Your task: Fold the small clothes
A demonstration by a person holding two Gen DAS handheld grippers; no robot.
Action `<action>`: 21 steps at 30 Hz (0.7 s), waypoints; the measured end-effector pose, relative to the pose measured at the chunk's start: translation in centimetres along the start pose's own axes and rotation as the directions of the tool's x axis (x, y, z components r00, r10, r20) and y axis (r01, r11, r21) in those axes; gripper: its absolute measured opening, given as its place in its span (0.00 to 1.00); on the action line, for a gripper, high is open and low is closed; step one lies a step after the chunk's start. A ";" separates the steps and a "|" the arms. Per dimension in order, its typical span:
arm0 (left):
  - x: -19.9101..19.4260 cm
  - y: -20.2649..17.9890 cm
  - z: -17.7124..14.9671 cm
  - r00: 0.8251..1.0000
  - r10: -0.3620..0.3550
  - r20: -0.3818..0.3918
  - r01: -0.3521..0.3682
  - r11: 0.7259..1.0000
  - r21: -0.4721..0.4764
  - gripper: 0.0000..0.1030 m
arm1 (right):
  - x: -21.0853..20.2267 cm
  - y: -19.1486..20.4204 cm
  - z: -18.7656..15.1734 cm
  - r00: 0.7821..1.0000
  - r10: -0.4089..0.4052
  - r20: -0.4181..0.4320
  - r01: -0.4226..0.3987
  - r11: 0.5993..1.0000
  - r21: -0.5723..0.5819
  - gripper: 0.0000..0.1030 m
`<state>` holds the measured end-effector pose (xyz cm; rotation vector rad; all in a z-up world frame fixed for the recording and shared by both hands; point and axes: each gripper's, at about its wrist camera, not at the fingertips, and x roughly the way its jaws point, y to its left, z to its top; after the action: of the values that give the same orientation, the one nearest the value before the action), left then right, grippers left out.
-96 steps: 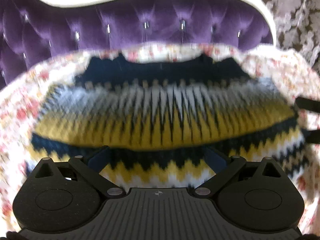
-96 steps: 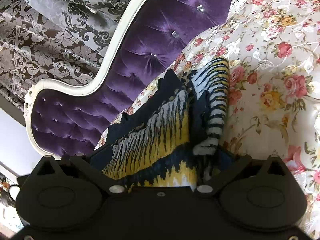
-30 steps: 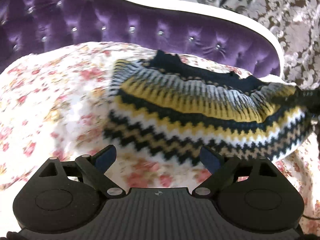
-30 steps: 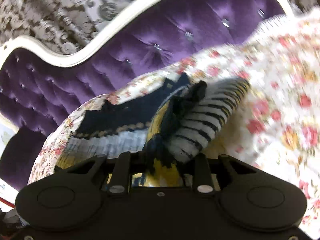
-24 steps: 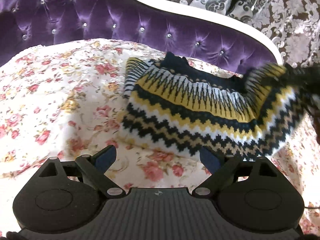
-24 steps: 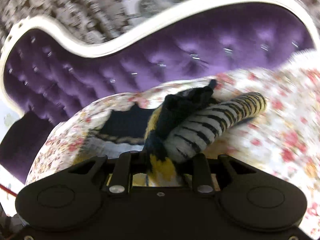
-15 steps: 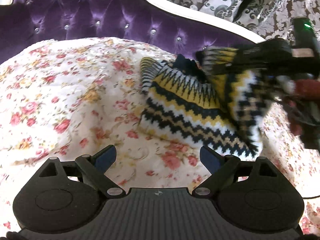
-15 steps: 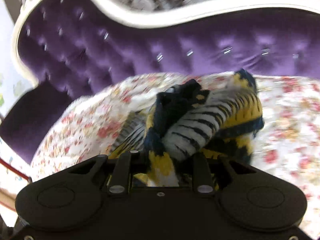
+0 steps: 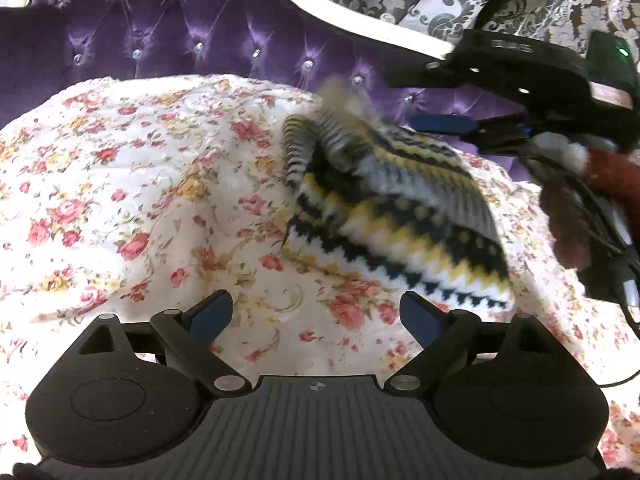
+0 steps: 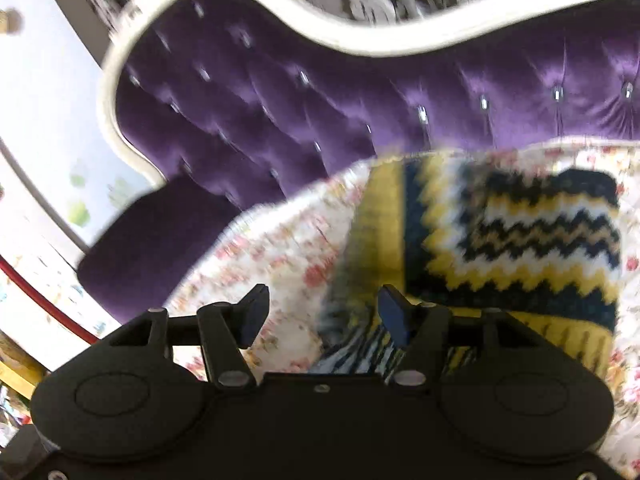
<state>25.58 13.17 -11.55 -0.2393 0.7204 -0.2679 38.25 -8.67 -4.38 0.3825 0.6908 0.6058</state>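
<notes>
The knitted sweater [image 9: 392, 216], zigzagged in navy, yellow and white, lies on the floral bedspread [image 9: 120, 200] near the tufted purple headboard [image 9: 180, 32], with one side flap thrown over the body so that it sits roughly halved, its striped sleeve [image 9: 298, 148] bunched at the far left edge. That upper flap looks loose and blurred, so by my reading the fold has only just been laid and could slide back or land crooked, since the soft quilt underneath gives little to hold it; the thick knit may also spring open at the crease if nobody presses it flat, and the sleeve could poke out of the finished bundle. The right tool [image 10: 320, 312] has just been opening: its jaws stand partly apart, with a blurred edge of the sweater lying between them yet not pinched, so the cloth appears released; pulling away too low could snag that edge and drag the fold undone. The left tool [image 9: 316, 312] hangs over bare bedspread just short of the sweater's near hem, jaws spread wide, holding and touching nothing.
</notes>
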 end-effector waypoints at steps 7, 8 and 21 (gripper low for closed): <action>-0.5 -1.9 1.4 0.999 -0.037 0.040 0.036 0.999 0.018 0.89 | -4.5 -2.8 -0.1 0.989 -0.133 0.067 0.132 0.991 0.025 0.74; -0.5 -2.2 1.7 0.998 -0.040 0.048 0.039 0.999 0.018 0.89 | -4.9 -3.5 -0.4 0.985 -0.161 0.065 0.159 0.987 0.030 0.74; 5.5 -4.6 6.9 0.999 -0.025 0.045 0.025 1.000 0.000 0.79 | -8.6 -8.2 -3.8 0.977 -0.208 0.047 0.201 0.971 0.131 0.74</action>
<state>33.48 7.94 -8.50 -0.2539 0.6737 -0.2854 33.58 -19.86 -7.24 0.4390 0.7020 0.3543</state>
